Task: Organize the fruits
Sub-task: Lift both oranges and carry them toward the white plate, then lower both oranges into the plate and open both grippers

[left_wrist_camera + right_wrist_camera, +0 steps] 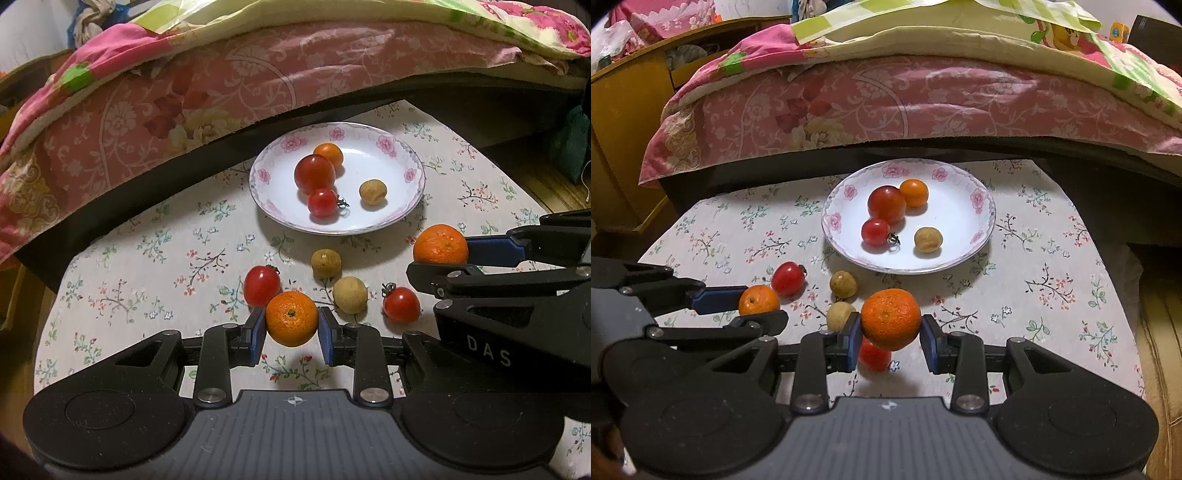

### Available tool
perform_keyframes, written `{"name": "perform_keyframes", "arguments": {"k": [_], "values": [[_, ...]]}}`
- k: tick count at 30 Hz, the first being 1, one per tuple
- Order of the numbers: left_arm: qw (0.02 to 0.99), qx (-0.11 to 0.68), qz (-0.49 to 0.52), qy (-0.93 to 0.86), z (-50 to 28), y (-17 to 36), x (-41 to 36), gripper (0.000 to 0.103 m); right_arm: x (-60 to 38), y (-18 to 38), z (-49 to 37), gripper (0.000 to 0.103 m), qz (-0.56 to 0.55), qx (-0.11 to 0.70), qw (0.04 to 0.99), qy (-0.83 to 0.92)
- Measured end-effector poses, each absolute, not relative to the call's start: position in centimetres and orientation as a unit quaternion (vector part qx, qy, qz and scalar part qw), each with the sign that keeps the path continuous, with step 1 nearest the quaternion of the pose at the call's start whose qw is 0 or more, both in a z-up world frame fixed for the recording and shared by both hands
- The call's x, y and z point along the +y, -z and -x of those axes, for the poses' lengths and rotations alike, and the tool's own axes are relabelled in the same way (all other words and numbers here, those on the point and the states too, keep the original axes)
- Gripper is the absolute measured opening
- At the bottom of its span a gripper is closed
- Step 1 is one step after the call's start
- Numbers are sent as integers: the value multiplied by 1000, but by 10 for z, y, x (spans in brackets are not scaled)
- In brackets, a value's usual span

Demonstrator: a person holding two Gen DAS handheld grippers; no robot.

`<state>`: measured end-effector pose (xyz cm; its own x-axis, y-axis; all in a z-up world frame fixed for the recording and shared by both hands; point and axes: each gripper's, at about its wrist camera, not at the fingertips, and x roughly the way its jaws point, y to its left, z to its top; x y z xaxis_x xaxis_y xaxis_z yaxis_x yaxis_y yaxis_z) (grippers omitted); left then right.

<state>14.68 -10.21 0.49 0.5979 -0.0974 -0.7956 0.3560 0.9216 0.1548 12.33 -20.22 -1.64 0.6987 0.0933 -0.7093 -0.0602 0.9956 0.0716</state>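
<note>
Mandarins sit one in each tool: the left tool point(291, 325) clamps a small mandarin point(291, 318) between its blue pads, and the right tool point(891, 332) grips a larger mandarin point(891, 319), both raised off the floral worktop point(155, 258). Ahead, the plate point(373, 225) holds two tomatoes, an orange fruit and a longan. Two tomatoes and two longans lie loose on the cloth.

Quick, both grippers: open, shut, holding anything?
Left gripper: shut on a mandarin, lifted off the cloth.
Right gripper: shut on another mandarin, also lifted.
</note>
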Motion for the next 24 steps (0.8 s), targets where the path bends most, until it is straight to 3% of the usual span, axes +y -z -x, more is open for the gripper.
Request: {"name": "perform_keyframes", "arguments": {"k": [24], "values": [[891,407,-151,135,-190,-13,-116,36,-221,10,-158,29,-36,364,930,-26]]}}
